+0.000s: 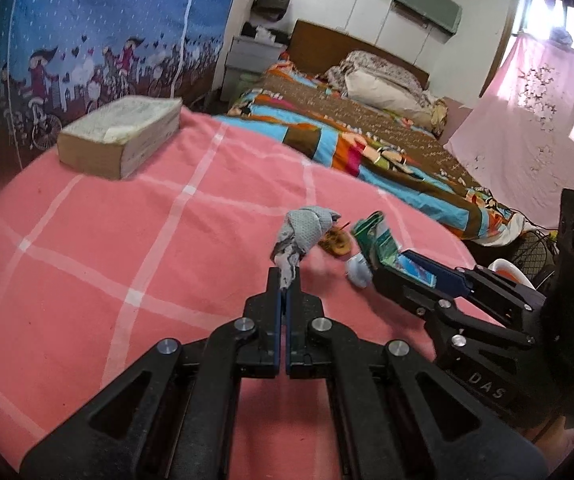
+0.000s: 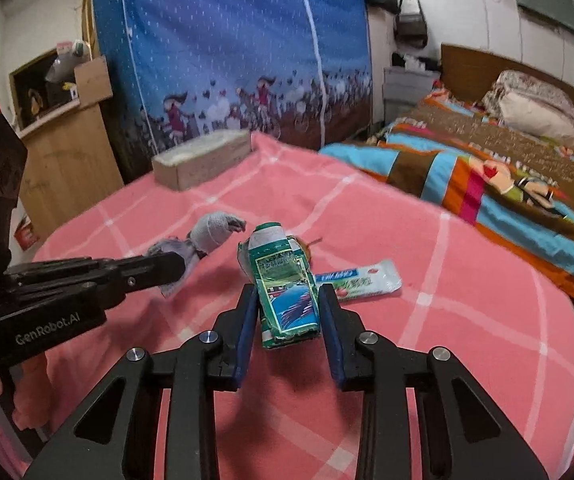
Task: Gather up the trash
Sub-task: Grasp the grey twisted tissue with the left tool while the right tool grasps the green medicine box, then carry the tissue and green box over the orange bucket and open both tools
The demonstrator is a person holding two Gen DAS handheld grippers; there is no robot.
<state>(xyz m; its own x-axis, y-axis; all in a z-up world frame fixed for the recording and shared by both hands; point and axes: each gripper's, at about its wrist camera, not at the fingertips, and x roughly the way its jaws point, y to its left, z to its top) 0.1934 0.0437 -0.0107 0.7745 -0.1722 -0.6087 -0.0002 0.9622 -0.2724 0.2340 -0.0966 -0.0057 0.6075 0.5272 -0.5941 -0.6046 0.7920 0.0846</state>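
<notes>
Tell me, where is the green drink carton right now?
The green drink carton sits between the right gripper's fingers on the pink checked blanket, with the white wrapper just to its right and the grey rag to its left.

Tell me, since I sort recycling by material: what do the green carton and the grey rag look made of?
Green carton: apparently coated paperboard, glossy printed faces, dented, with torn edges showing paper.
Grey rag: woven or knitted cloth, matte, with a mesh-like texture and a frayed, limp end hanging from the left gripper.
</notes>
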